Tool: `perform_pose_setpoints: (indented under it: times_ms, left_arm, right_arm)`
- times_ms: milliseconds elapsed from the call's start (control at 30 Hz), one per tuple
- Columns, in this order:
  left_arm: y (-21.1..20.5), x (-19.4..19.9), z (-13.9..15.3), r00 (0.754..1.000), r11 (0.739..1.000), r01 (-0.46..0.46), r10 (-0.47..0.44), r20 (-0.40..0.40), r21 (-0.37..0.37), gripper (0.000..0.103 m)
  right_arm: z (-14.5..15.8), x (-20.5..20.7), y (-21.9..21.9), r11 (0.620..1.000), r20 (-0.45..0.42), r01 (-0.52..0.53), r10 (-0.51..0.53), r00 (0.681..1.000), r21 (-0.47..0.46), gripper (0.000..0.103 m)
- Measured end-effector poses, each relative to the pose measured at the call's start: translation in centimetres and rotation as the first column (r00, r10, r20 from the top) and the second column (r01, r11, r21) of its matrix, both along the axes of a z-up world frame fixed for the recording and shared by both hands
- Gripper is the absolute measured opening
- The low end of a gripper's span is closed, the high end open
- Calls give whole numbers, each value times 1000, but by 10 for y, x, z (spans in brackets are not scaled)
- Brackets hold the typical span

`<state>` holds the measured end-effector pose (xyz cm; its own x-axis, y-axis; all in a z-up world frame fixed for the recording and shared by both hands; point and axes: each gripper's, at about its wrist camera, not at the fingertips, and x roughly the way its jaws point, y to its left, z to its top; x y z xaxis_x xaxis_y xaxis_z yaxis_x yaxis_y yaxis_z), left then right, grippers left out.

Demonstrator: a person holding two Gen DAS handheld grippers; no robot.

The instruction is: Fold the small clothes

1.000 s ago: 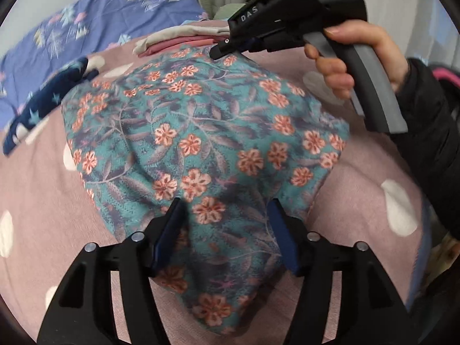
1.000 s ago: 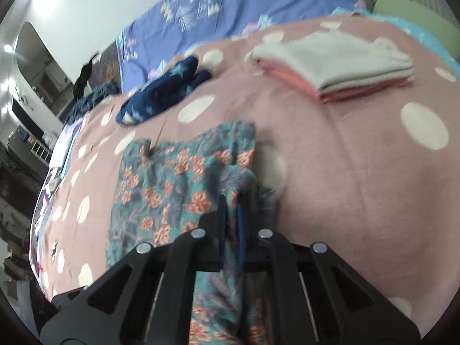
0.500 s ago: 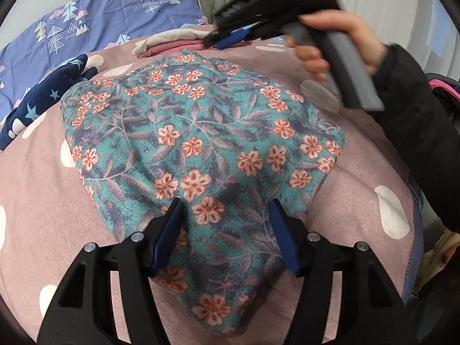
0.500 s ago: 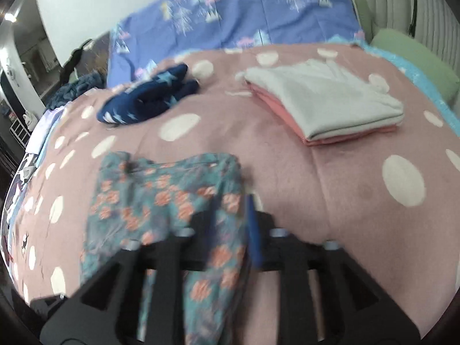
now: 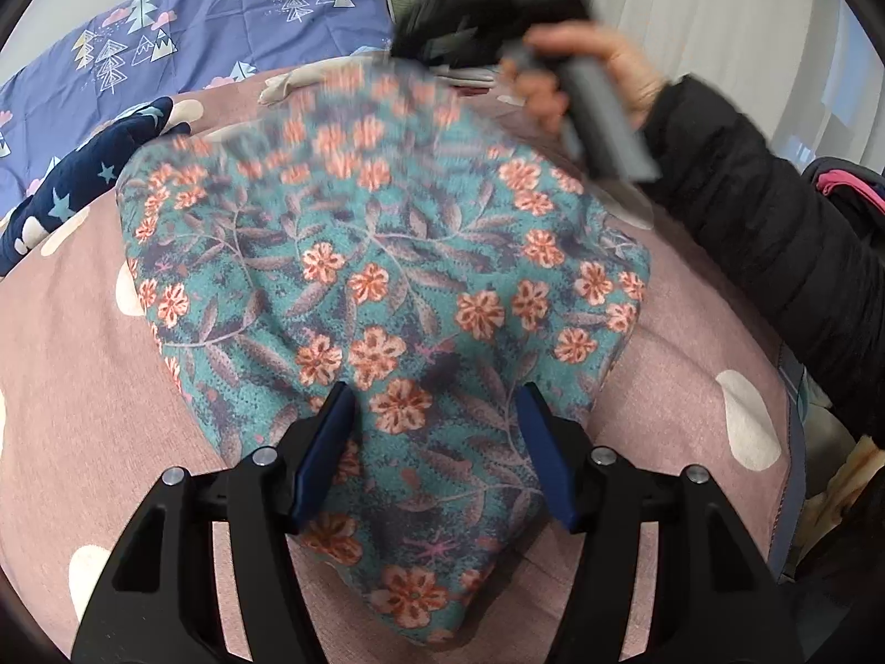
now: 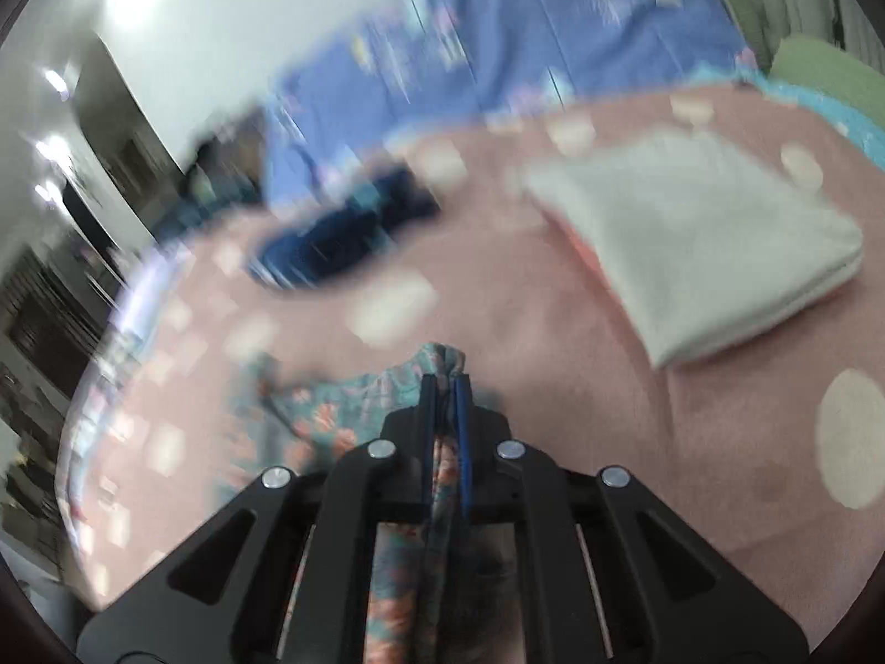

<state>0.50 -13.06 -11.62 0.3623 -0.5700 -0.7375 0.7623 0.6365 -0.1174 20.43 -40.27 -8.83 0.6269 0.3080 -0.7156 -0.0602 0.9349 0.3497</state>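
A teal garment with orange flowers (image 5: pixel 387 254) lies spread on the pink dotted bedspread (image 5: pixel 66 387). My left gripper (image 5: pixel 434 393) stands open over its near end, blue pads apart with cloth between them, not pinched. At the far edge, a person's hand (image 5: pixel 608 66) holds my right gripper (image 5: pixel 420 50), blurred by motion. In the right wrist view the right gripper (image 6: pixel 444 382) is closing its jaws, and a bunched fold of the floral garment (image 6: pixel 332 415) is pressed between the pads.
A folded stack of pale and pink clothes (image 6: pixel 691 254) lies at the far right of the bed. A navy star-print garment (image 5: pixel 83 188) lies at the far left. Behind is a blue tree-print sheet (image 5: pixel 193 44). A black sleeve (image 5: pixel 774 254) crosses the right side.
The right gripper let go of the far edge, opened, shifted across, and has shut again on a fold of the floral garment, raising that edge. The left gripper stayed put.
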Motion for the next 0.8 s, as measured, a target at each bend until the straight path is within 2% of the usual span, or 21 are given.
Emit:
perform_pose_setpoints:
  times_ms: [33,67,133,200,300,400,467,500,533,600,667,767,800]
  left_arm:
    - [0,0,0,1000,1000,-2,2,-1,-1,61]
    - [1,0,1,1000,1000,-4,4,-2,-4,62]
    - [1,-2,2,1000,1000,-5,5,-3,-11,62]
    - [3,0,3,1000,1000,-5,4,-13,-22,62]
    - [10,5,9,999,998,-17,14,-44,-63,62]
    - [16,11,13,996,993,-49,41,-85,-103,62]
    - [17,11,14,995,992,-63,53,-90,-110,62]
    - [17,11,14,995,992,-66,58,-84,-104,62]
    - [16,11,13,995,993,-65,58,-80,-95,62]
    - [14,9,12,995,995,-68,63,-72,-75,62]
    - [14,7,12,996,995,-68,64,-58,-66,62]
    - [15,4,15,996,995,-73,69,-56,-68,62]
    - [17,3,17,996,995,-77,73,-55,-71,62]
  right_arm:
    - [-16,6,2,999,-58,0,-2,998,-43,12]
    - [-21,5,2,999,-58,2,-4,998,-37,11]
    - [-10,-8,-6,998,-18,59,-59,998,7,21]
    - [8,-28,-8,997,32,70,-70,997,12,21]
    - [33,-68,1,999,97,-22,17,995,49,21]
    - [35,-109,24,986,109,-154,147,983,59,21]
    - [13,-130,41,981,53,-194,193,980,5,23]
    - [-4,-133,49,981,-6,-176,176,984,-88,23]
    - [-18,-137,57,970,-15,-154,154,988,-187,23]
    - [-19,-146,61,968,33,-137,147,989,-212,24]
    - [-7,-151,60,974,40,-117,127,991,-195,30]
    - [14,-157,52,980,81,-96,111,990,-172,51]
    - [16,-156,48,982,81,-83,98,992,-172,52]
